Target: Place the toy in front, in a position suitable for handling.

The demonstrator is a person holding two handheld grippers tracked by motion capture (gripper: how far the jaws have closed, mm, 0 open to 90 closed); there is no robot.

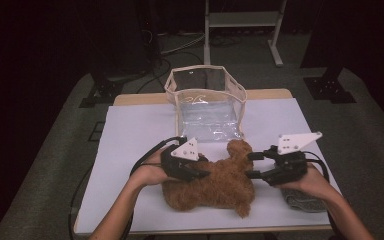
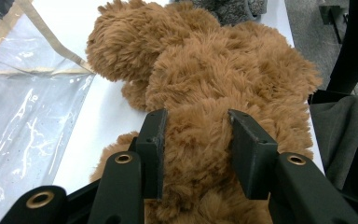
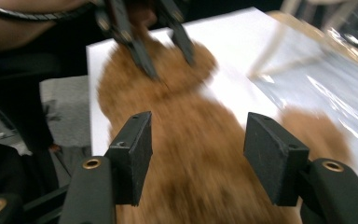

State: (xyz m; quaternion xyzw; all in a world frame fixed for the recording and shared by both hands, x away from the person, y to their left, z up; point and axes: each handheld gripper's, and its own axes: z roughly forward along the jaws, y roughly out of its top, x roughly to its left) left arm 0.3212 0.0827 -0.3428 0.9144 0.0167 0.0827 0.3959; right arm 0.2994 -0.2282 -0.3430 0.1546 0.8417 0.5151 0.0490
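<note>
A brown plush bear [image 1: 215, 182] lies flat on the white mat [image 1: 130, 140] near the front of the table. My left gripper [image 1: 205, 172] is over the bear's left part. In the left gripper view its pads press a thick fold of the bear's fur [image 2: 196, 140] from both sides, so the left gripper [image 2: 196, 121] is shut on the bear. My right gripper [image 1: 250, 165] hovers at the bear's right side with its jaws wide apart. In the right gripper view, which is blurred, the bear [image 3: 186, 140] lies below the open right gripper [image 3: 198, 126], untouched by its pads, and the left gripper [image 3: 144, 42] shows farther off.
A clear plastic bag [image 1: 207, 100] with beige trim stands open at the back middle of the mat, just beyond the bear's head. A grey cloth [image 1: 305, 200] lies under my right hand at the mat's right front. Beyond the table stands a white metal frame [image 1: 240, 20].
</note>
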